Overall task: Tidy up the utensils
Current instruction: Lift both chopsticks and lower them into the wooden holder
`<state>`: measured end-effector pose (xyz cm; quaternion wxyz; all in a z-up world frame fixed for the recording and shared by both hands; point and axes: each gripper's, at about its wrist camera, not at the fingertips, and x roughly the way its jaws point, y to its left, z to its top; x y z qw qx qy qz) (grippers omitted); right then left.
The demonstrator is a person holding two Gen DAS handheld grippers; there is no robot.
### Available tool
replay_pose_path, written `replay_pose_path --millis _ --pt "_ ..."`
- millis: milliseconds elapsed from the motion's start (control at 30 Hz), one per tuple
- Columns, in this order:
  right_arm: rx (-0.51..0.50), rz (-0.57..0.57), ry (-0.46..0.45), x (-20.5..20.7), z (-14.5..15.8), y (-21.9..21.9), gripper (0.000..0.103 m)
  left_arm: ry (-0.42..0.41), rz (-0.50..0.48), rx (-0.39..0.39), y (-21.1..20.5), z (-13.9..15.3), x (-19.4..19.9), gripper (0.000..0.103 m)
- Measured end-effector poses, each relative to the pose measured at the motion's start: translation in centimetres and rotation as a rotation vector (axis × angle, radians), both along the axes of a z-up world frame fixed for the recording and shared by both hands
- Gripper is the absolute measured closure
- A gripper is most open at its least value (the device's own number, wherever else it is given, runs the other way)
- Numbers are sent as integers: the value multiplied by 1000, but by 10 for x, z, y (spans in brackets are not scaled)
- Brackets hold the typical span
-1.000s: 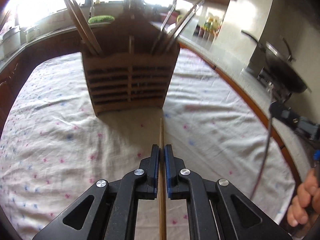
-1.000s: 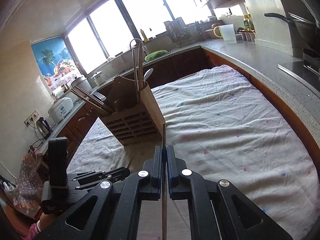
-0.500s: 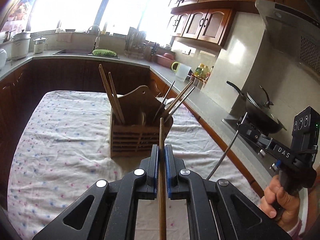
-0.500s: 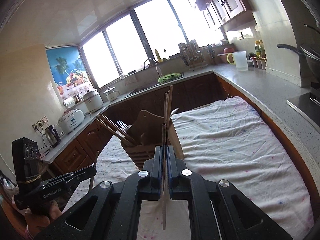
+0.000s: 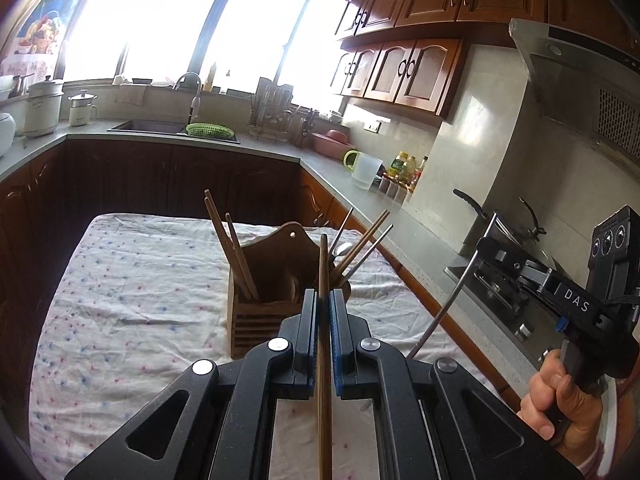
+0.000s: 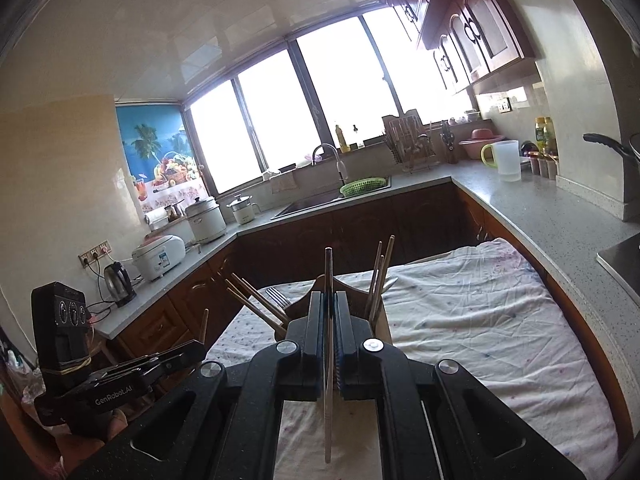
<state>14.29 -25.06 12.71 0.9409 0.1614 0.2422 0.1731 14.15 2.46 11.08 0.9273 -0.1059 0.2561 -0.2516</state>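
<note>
Wooden chopstick (image 5: pixel 323 280) | clamped in left claw (image 5: pixel 324 300) (upright) | holder (image 5: pixel 264 300) beyond

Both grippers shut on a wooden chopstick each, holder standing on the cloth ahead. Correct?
Not quite. The left gripper is shut on a wooden chopstick, but the left wrist view shows the right gripper clamping a thin metal utensil. The wooden holder does stand on the cloth.

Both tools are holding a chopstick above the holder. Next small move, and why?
Probably bring the left tool forward over the wooden holder, then tilt it down. It is shut on a wooden chopstick whose tip points level, not down into a slot. The right tool grips a metal chopstick.
</note>
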Motion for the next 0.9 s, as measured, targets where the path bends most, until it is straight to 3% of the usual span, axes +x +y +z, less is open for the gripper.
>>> replay_pose_path --millis 400,733,900 --pt "-9 -66 -111 47 26 10 99 -211 151 -55 -4 28 37 99" --pt "-11 -119 -128 100 11 11 99 -413 335 -58 -46 8 81 99" --pt "-6 -135 -139 115 -2 9 99 -469 402 -68 -62 -16 96 99"
